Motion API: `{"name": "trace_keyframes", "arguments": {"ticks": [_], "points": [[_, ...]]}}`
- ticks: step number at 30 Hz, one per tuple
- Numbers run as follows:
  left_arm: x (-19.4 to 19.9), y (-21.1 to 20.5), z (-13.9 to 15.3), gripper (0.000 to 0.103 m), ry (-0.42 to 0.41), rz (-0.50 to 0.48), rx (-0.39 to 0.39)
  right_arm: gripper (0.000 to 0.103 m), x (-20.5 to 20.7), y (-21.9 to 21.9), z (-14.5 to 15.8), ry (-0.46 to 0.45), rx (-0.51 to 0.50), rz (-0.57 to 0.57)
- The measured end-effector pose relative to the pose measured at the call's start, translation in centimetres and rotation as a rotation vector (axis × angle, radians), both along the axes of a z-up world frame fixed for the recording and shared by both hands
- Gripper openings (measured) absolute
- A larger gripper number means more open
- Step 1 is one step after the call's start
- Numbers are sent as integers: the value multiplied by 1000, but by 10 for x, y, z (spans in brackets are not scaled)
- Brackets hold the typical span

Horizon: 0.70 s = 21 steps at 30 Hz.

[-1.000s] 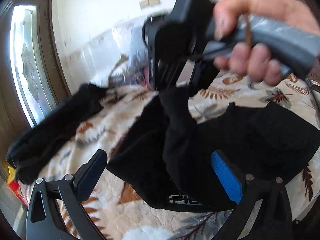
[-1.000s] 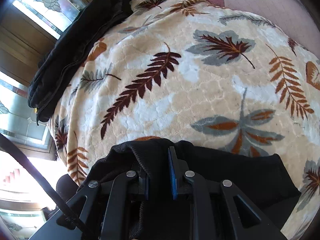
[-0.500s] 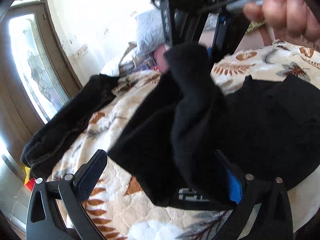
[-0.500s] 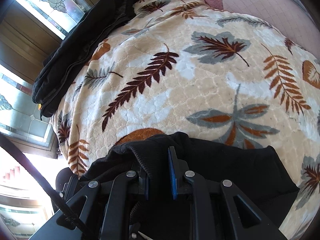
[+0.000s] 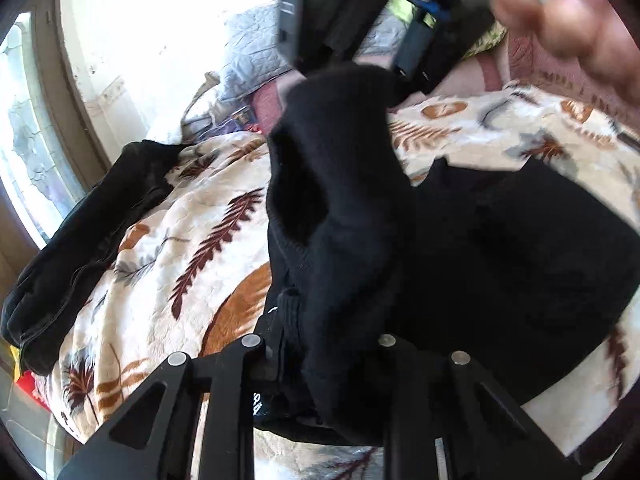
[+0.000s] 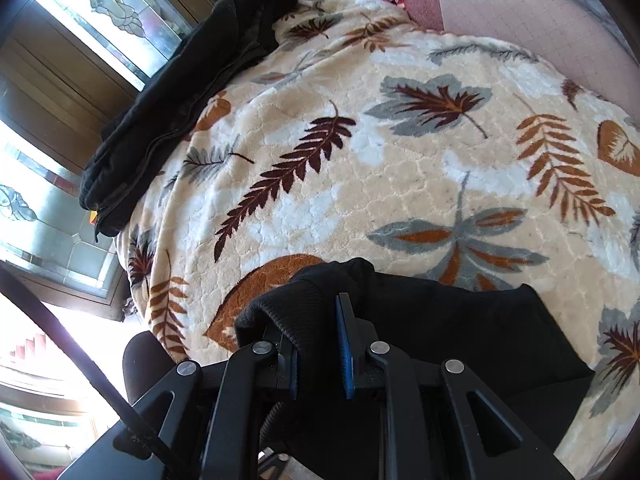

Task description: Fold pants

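- A second dark garment (image 5: 80,240) is left lying along the left edge of the leaf-patterned blanket (image 5: 192,248), well apart from the work; what kind of garment it is cannot be made out.
- The left gripper (image 5: 320,352) is seen with its jaws just closed, and black cloth of the pants (image 5: 520,260) is pinched between them; the pads themselves are buried in fabric, so the exact bite is hidden.
- A band of the pants is drawn up from that grip towards the top of the left view, presumably so that one edge is held taut between two points before it is laid over.
- The rest of the pants is spread on the blanket to the right, flat enough to serve as the base of a fold.
- At upper right of the left view a hand (image 5: 568,20) is caught in blur, and the tool it carries is cut off by the frame.
- In the right view the right gripper (image 6: 320,344) is held nearly closed on a ribbed hem of the pants (image 6: 440,340), gathered cloth between the blue pads.
- Which end of the pants is gripped cannot be told.
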<state>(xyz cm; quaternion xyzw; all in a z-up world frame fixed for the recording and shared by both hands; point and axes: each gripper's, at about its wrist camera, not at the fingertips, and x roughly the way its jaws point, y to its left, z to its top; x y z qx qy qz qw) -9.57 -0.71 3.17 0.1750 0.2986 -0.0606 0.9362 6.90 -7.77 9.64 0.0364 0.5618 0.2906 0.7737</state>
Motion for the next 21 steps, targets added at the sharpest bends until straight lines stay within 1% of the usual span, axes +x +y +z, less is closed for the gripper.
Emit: {"name": "trace_keyframes", "arguments": {"ticks": [2, 5, 6, 9, 13, 14, 16, 17, 19, 20, 21], "points": [[-4, -7, 12, 21, -10, -22, -10, 17, -5, -13, 6, -20, 20, -9], [-10, -30, 27, 21, -38, -72, 8, 17, -10, -43, 14, -40, 75, -41], [-12, -44, 32, 21, -46, -99, 18, 17, -11, -53, 15, -45, 88, -53], [-18, -84, 34, 21, -62, -166, 54, 17, -16, -92, 17, -59, 127, -113], [-24, -134, 23, 21, -62, -253, 100, 17, -21, -145, 6, -53, 146, -212], [-25, -151, 16, 21, -59, -282, 118, 17, -21, -157, 1, -50, 142, -234], [-28, -170, 6, 22, -59, -311, 153, 17, -23, -181, -12, -50, 115, -281], [-29, -180, -2, 23, -59, -328, 185, 17, -23, -190, -18, -49, 100, -300], [-32, -191, -13, 28, -44, -355, 222, 17, -23, -208, -30, -44, 85, -332], [-34, -193, -15, 32, -38, -367, 231, 18, -24, -215, -36, -49, 78, -348], [-38, -192, -15, 34, -28, -393, 222, 21, -25, -224, -41, -63, 57, -372]]}}
